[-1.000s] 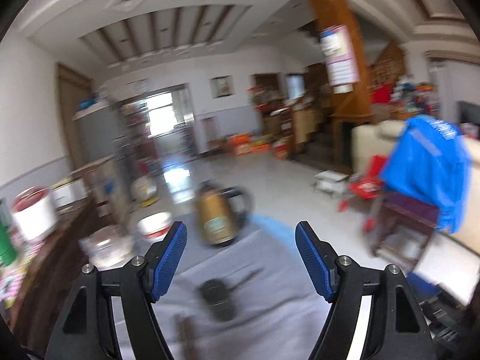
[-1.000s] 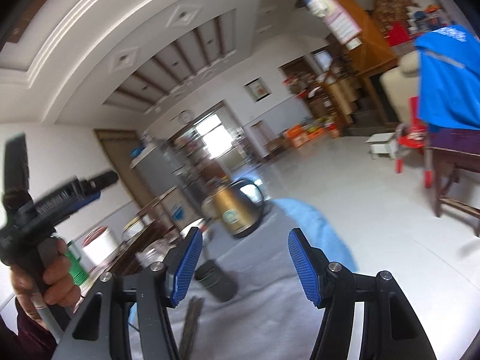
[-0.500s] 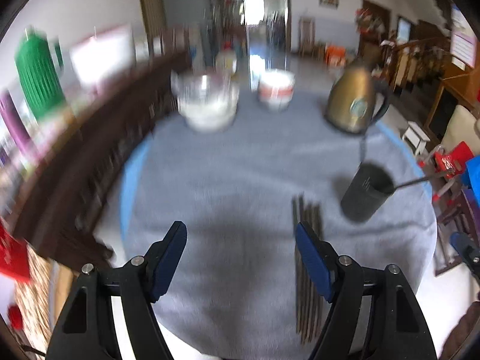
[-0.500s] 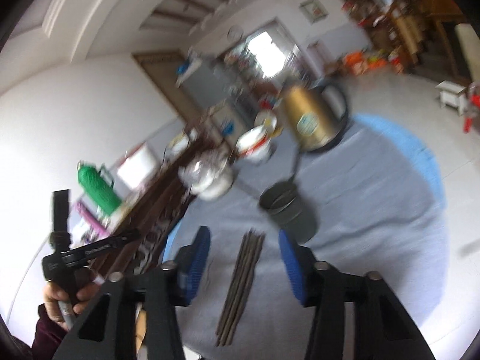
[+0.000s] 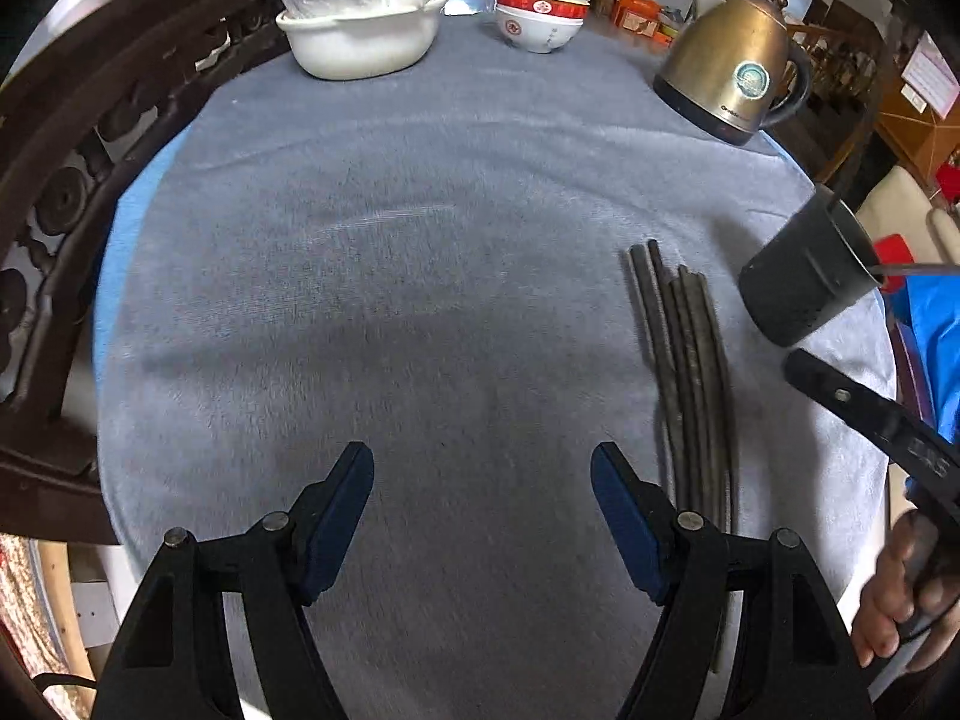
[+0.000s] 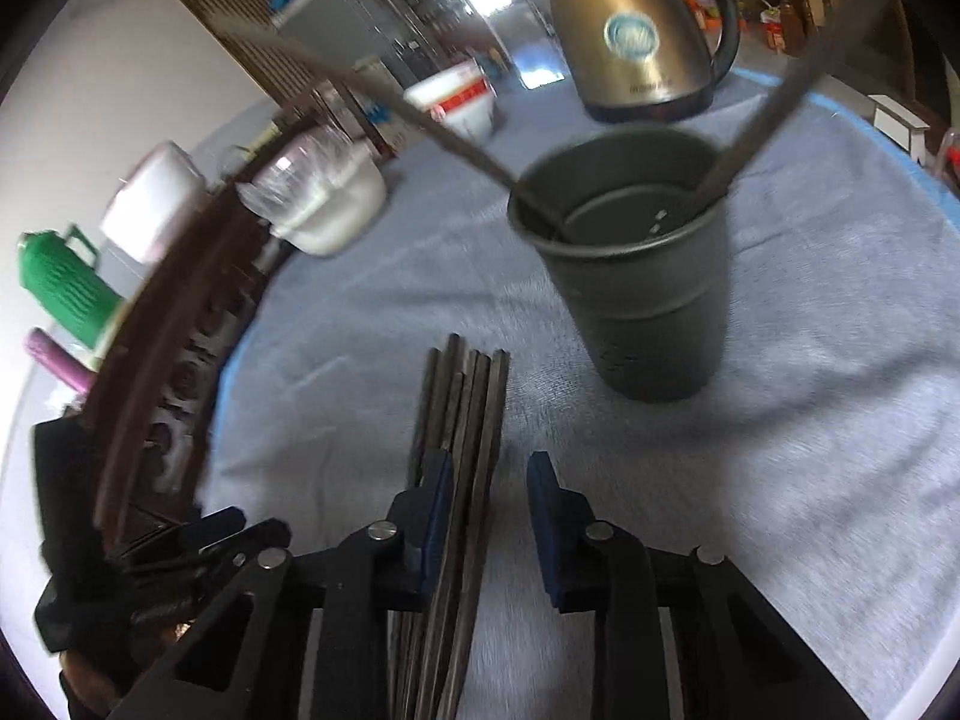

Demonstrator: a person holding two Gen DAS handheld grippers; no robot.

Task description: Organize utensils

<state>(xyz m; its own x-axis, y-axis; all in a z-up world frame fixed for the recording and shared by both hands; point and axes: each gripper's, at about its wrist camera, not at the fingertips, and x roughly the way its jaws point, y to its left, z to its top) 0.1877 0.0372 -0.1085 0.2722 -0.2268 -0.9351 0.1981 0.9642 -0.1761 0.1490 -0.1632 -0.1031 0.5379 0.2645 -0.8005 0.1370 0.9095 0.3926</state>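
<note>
Several dark chopsticks [image 5: 690, 372] lie side by side on the grey table cloth [image 5: 390, 276]; they also show in the right wrist view [image 6: 465, 420]. A dark cup [image 6: 636, 276] stands beyond them with two chopsticks leaning in it; it shows at the right in the left wrist view [image 5: 804, 282]. My right gripper [image 6: 489, 507] hovers low over the near ends of the chopsticks, jaws partly open around some of them, gripping nothing. My left gripper [image 5: 483, 480] is open and empty over bare cloth, left of the chopsticks.
A gold kettle [image 5: 726, 48] stands at the back right. Stacked red-and-white bowls [image 5: 540, 12] and a white dish covered in plastic [image 5: 360, 18] stand at the back. A carved dark wood chair back [image 5: 66, 168] curves along the table's left edge.
Both grippers tilted down from the room toward the table. The right gripper came down over the chopsticks and its jaws narrowed. The left stayed wide open.
</note>
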